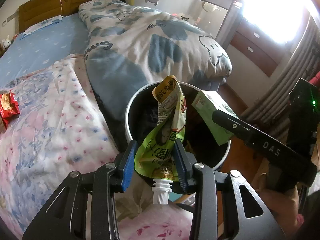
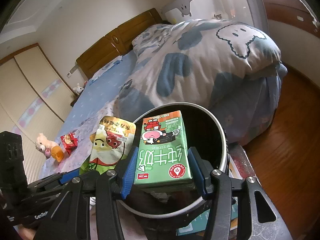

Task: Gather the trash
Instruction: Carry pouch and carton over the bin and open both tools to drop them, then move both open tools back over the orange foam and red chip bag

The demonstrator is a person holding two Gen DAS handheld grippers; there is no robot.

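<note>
My left gripper [image 1: 155, 154] is shut on a crumpled green and yellow drink pouch [image 1: 166, 132] with a white spout, held over the near rim of a white trash bin [image 1: 128, 112] with a black inside. In the right wrist view my right gripper [image 2: 163, 160] is shut on a green milk carton [image 2: 164, 150], held above the same bin [image 2: 222, 140]. The carton [image 1: 212, 112] and right gripper finger [image 1: 250, 136] appear at the right of the left wrist view. The pouch [image 2: 110, 146] shows left of the carton. A red snack wrapper [image 1: 8, 108] lies on the bed.
The bin stands beside a bed with a floral blanket [image 1: 50, 140] and a folded blue and white quilt [image 1: 150, 46]. A red wrapper [image 2: 69, 142], an orange cupcake liner [image 2: 57, 153] and a small plush toy [image 2: 43, 144] lie on the bed. Wooden floor [image 2: 284, 150] lies right of the bin.
</note>
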